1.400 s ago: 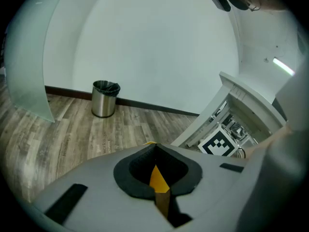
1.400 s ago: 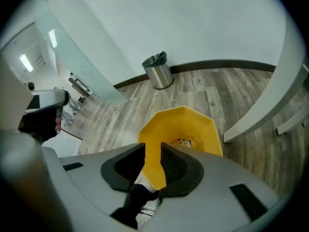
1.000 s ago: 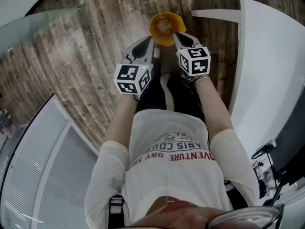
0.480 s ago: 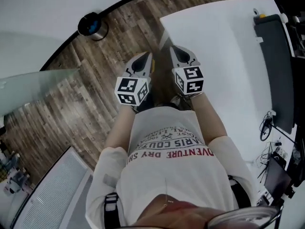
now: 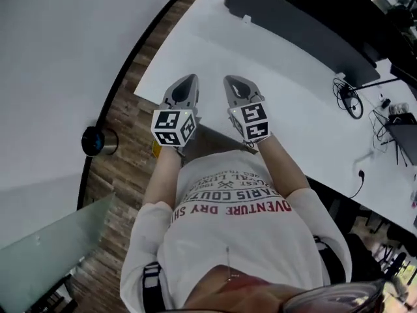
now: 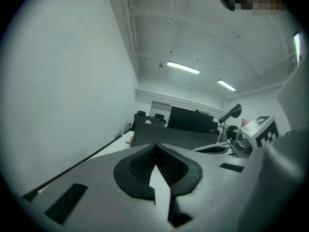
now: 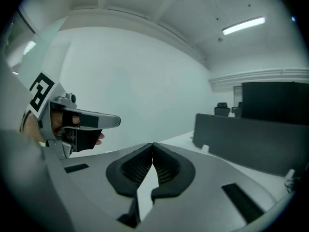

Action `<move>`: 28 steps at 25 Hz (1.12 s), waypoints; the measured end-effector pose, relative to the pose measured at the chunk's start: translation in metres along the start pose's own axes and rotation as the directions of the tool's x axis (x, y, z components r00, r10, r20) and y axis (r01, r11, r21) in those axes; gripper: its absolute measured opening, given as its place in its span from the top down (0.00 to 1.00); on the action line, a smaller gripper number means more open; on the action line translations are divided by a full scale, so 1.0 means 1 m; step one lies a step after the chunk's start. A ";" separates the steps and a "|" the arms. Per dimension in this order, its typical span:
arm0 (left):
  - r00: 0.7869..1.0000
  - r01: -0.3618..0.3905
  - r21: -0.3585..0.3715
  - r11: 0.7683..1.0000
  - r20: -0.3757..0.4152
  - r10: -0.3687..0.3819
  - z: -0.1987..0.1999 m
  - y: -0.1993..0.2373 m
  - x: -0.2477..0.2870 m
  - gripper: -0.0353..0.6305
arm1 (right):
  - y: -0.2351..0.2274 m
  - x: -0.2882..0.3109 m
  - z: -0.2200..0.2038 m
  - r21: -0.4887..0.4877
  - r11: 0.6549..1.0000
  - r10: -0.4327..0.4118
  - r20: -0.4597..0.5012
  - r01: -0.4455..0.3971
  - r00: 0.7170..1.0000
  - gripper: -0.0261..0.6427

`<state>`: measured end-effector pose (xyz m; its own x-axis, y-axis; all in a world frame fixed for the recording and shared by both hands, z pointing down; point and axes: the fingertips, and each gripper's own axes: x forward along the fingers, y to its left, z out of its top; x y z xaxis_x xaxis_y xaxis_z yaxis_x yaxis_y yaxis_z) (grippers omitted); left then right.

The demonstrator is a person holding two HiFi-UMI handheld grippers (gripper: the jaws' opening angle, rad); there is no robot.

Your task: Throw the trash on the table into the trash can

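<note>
The left gripper [image 5: 186,89] and the right gripper [image 5: 235,87] hang side by side, a little apart, over the near-left part of the long white counter [image 5: 306,103], both pointing towards its far side. Each has a marker cube at its near end, ahead of the person's bare forearm. In the left gripper view the left gripper's [image 6: 155,148] black ribbed jaws are closed tip to tip with nothing between them. The right gripper's [image 7: 153,145] jaws in its own view are also closed on nothing. Each gripper view catches the other gripper at its edge.

Of the yellow-orange trash can [image 5: 156,150] only a sliver shows. It is on the wood-plank floor [image 5: 127,113] just left of the left forearm, near the counter's near-left corner. Further left on the floor, against the curved white wall [image 5: 58,57], stands a small round metal bin with a dark top [image 5: 98,141], well apart from the counter.

A long dark grey partition panel [image 5: 293,18] stands along the far side of the counter. To the right, a loose coil of black cable [image 5: 348,100] lies on the white top. The person's white printed T-shirt [image 5: 231,227] fills the near middle of the head view
</note>
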<state>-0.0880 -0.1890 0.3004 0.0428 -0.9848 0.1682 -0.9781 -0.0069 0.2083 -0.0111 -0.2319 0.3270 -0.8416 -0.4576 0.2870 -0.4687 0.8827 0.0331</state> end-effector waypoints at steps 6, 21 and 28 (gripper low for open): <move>0.941 0.338 0.051 0.940 -0.049 -0.336 -0.016 -0.138 0.078 0.91 | -0.125 -0.109 -0.041 0.125 0.930 -0.346 -0.023 0.347 0.938 0.92; 0.772 0.628 0.043 0.777 -0.161 -0.615 -0.072 -0.322 0.117 0.91 | -0.218 -0.272 -0.121 0.298 0.703 -0.646 -0.114 0.646 0.755 0.92; 0.775 0.619 0.021 0.785 -0.177 -0.607 -0.084 -0.337 0.124 0.91 | -0.231 -0.282 -0.135 0.280 0.709 -0.639 -0.131 0.647 0.758 0.92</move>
<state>0.2645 -0.2944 0.3318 0.6626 -0.7283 0.1748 -0.7456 -0.6189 0.2471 0.3708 -0.2925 0.3675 -0.3029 -0.8971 0.3217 -0.9520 0.3003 -0.0591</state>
